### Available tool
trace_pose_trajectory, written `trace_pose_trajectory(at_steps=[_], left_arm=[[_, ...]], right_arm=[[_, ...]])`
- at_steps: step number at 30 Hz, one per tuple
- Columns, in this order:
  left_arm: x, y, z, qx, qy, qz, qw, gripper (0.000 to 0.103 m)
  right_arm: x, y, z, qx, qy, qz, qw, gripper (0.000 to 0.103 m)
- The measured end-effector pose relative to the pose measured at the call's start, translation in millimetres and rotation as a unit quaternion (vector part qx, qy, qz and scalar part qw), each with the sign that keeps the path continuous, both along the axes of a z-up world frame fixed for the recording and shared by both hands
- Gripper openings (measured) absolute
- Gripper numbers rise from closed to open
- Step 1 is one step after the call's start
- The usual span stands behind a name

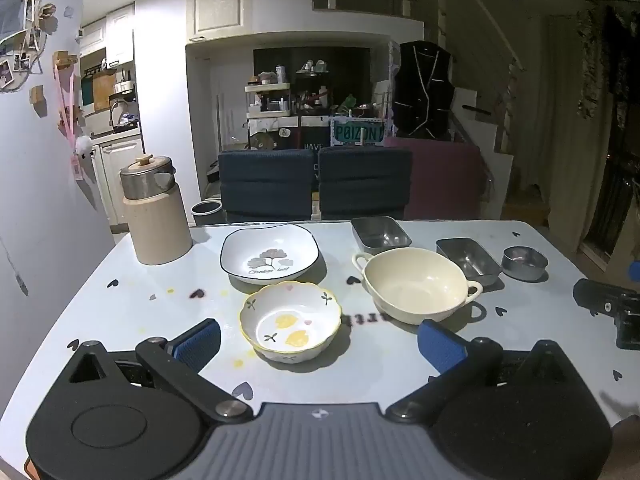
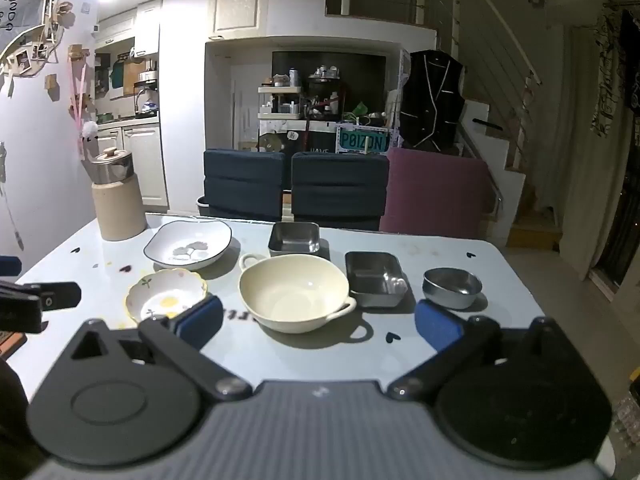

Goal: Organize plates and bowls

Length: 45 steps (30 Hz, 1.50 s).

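A small scalloped bowl with yellow rim (image 1: pixel 291 321) (image 2: pixel 165 297) sits near the table's front. Behind it lies a white plate with dark rim and leaf print (image 1: pixel 269 253) (image 2: pixel 188 244). A cream two-handled bowl (image 1: pixel 416 284) (image 2: pixel 294 292) stands in the middle. Two steel rectangular trays (image 1: pixel 380 233) (image 1: pixel 468 260) (image 2: pixel 294 239) (image 2: pixel 375 278) and a round steel bowl (image 1: pixel 524 263) (image 2: pixel 452 287) stand to the right. My left gripper (image 1: pixel 319 340) is open and empty, just short of the scalloped bowl. My right gripper (image 2: pixel 319 322) is open and empty, just short of the cream bowl.
A beige canister with a steel lid (image 1: pixel 154 210) (image 2: pixel 116 196) stands at the table's back left. Two dark blue chairs (image 1: pixel 316 184) and a purple one (image 1: pixel 444 180) stand behind the white table (image 1: pixel 120 320). The right gripper shows at the right edge (image 1: pixel 608 312).
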State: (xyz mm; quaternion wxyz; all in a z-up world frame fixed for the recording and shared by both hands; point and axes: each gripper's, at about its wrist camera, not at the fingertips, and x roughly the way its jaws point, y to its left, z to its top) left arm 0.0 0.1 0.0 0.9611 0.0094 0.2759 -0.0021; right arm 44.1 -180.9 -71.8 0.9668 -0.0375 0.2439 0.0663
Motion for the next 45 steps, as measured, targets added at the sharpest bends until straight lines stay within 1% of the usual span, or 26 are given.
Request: trace_pose_trajectory(at_steps=[9,10,13,22,24,45], left_arm=[[1,0,0,-0.001,0.002,0.003,1.0,0.103],[-1,-6,-6,-0.002,0.002,0.002,1.0,0.103],[-1,-8,-8,-0.001,0.002,0.002,1.0,0.103],[1,-9,-9,-0.001,0.003,0.002,1.0,0.103],[-1,-10,-5,-0.001,0.003,0.0,1.0,0.103],[-2,-12,-5,-0.003,0.003,-0.001,1.0,0.103]], right_arm=[[0,0,0,-0.001,0.001,0.0,1.0,0.103],[0,0,0,0.0,0.0,0.001,1.0,0.103],[-1,-1,0,0.0,0.0,0.002,1.0,0.103],[0,-1,-2,-0.001,0.001,0.001,1.0,0.103],[0,0,-2,-0.002,0.001,0.001,1.0,0.103],[0,0,-2,-0.002,0.003,0.0,1.0,0.103]])
